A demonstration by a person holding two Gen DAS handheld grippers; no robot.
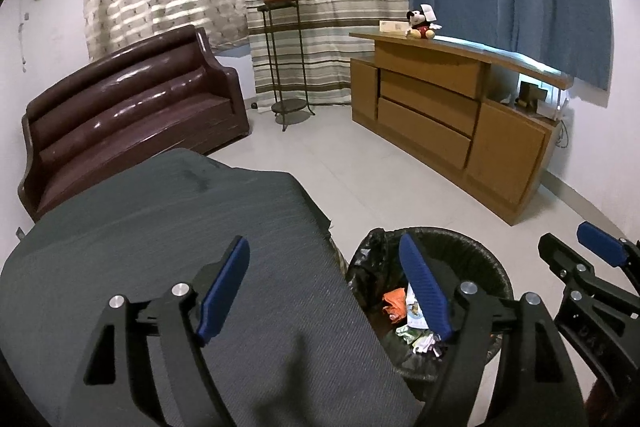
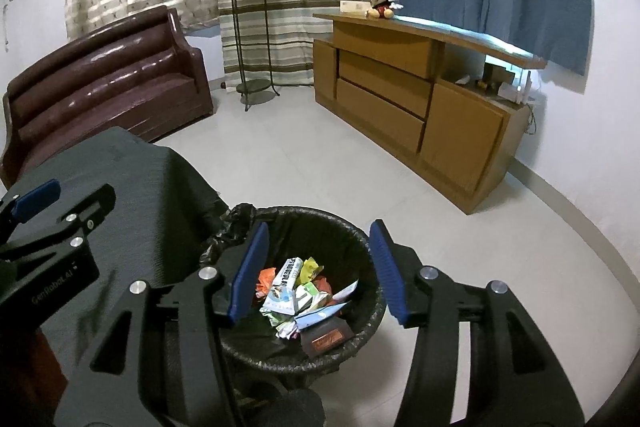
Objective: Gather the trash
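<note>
Trash fills the bin right of the grey counter; left gripper and right gripper hover spread apart, empty.

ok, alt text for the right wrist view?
The open right gripper hovers over a black-lined bin holding crumpled wrappers. A grey-covered table stands left; behind are a sofa and wooden cabinet.

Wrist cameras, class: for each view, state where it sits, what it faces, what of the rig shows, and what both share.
Left wrist: on the left hand-held gripper, open above the grey-covered table; right hand-held gripper at right edge.
Right wrist: on the right hand-held gripper, open over the trash bin.
Shared: bin, sofa, cabinet.
</note>
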